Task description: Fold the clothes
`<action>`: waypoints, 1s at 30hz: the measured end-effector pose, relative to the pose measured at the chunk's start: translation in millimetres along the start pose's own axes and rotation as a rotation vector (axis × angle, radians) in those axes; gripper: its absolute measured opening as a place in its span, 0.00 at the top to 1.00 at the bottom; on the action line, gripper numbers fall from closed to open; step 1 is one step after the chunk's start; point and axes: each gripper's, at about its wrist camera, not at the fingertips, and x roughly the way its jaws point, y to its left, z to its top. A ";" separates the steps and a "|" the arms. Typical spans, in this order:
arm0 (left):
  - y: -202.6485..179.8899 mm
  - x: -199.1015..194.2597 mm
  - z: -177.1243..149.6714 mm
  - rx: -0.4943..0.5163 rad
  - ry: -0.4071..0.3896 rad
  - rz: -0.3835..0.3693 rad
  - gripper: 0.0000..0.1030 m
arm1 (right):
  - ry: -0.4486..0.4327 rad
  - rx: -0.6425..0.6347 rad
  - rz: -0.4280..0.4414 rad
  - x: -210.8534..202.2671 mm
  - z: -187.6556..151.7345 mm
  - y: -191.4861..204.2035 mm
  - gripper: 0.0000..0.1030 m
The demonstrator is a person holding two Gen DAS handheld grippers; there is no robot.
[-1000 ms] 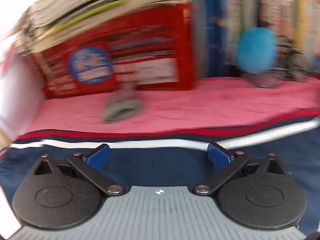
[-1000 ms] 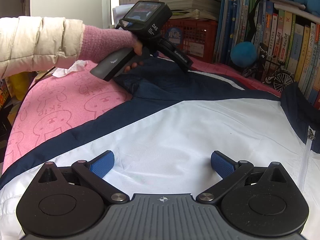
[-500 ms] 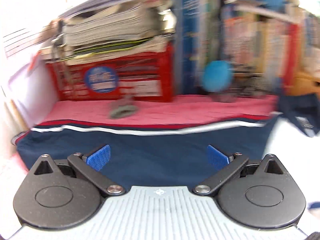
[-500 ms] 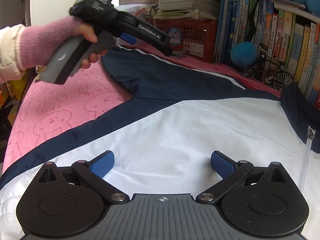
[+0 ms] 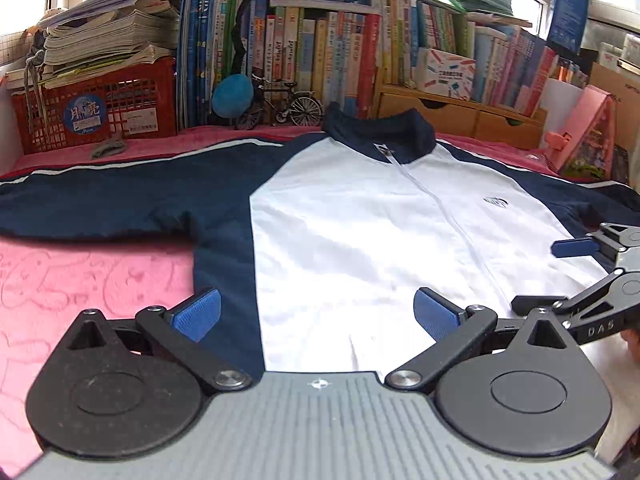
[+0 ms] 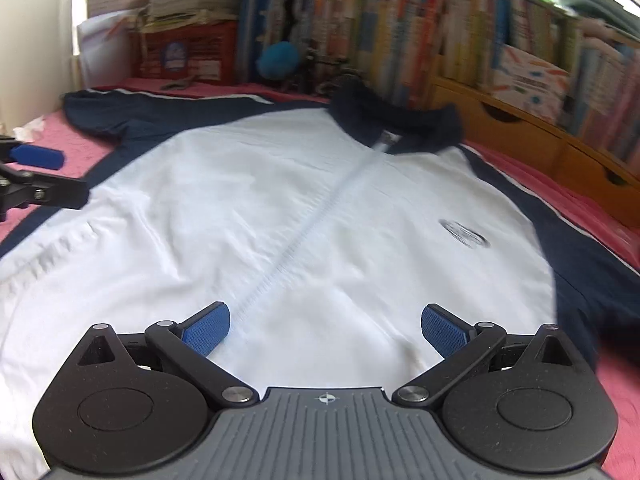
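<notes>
A white jacket [image 5: 360, 232] with navy sleeves, a navy collar and a front zip lies flat on the pink blanket [image 5: 80, 280], collar towards the bookshelf. Its left sleeve [image 5: 120, 196] stretches out sideways. My left gripper [image 5: 316, 314] hovers open over the jacket's lower left side, where navy meets white, holding nothing. My right gripper [image 6: 326, 328] hangs open above the lower front beside the zip [image 6: 304, 236], also holding nothing. Each gripper shows at the edge of the other's view: the right gripper [image 5: 576, 276] and the left gripper [image 6: 36, 172].
Behind the jacket stand a red crate [image 5: 96, 108] stacked with papers, a row of books [image 5: 340, 60], a blue ball [image 5: 232, 94], a model bicycle [image 5: 288, 106] and wooden drawers [image 5: 452, 116]. A pink box [image 5: 588, 136] sits at the far right.
My left gripper has pulled back from the left sleeve near the crate to the jacket's lower left side. My right gripper has swung right, so the whole jacket front now faces it.
</notes>
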 end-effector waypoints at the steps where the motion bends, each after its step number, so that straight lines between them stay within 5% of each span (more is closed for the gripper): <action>1: -6.2 -5.9 -8.0 0.005 0.001 -0.013 0.00 | -0.004 0.030 -0.018 -15.2 -15.1 -6.9 0.00; 4: -29.0 -20.8 -30.3 0.041 0.029 -0.029 0.00 | -0.005 0.106 -0.039 -54.0 -51.6 -16.6 0.00; 11: -80.1 -46.2 -62.7 0.094 0.126 0.084 0.00 | 0.044 0.226 -0.113 -111.6 -97.8 -7.1 0.00; 18: -94.1 -74.5 -89.0 0.033 0.153 0.035 0.00 | 0.062 0.240 -0.111 -136.0 -130.4 20.5 0.00; 30: -111.3 -142.7 -103.1 0.003 0.073 0.049 0.00 | -0.039 0.180 -0.110 -193.8 -152.1 61.0 0.00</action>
